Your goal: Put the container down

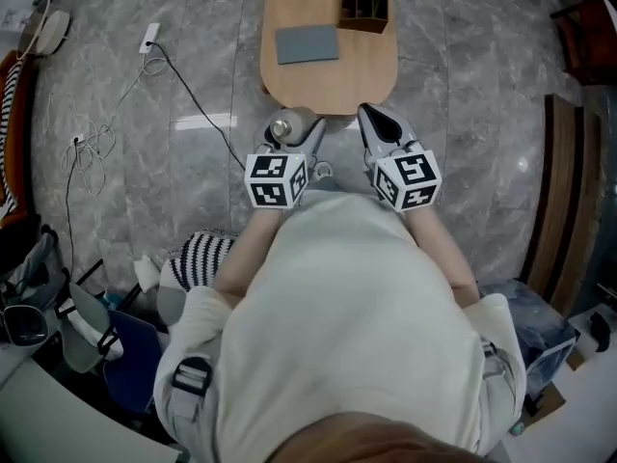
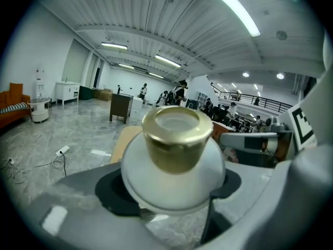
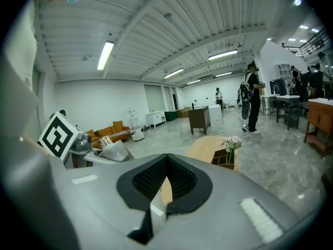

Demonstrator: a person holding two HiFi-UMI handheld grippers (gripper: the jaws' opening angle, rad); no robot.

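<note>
The left gripper (image 1: 297, 139) is clamped on the container (image 2: 174, 163), a white rounded vessel with a gold cap (image 2: 177, 135). The container is held in the air just short of the near edge of the wooden table (image 1: 328, 77). The step in hand appears to be the carry toward a set-down spot. The next move likely calls for advancing over bare tabletop, lowering until the base seats, then releasing. The right gripper (image 3: 165, 182) has its jaws together with nothing between them. The left gripper view alone shows the pads on the white body. The head view alone shows the grey pad (image 1: 308, 43) to avoid, and the flower box (image 1: 364, 10) beyond it.
</note>
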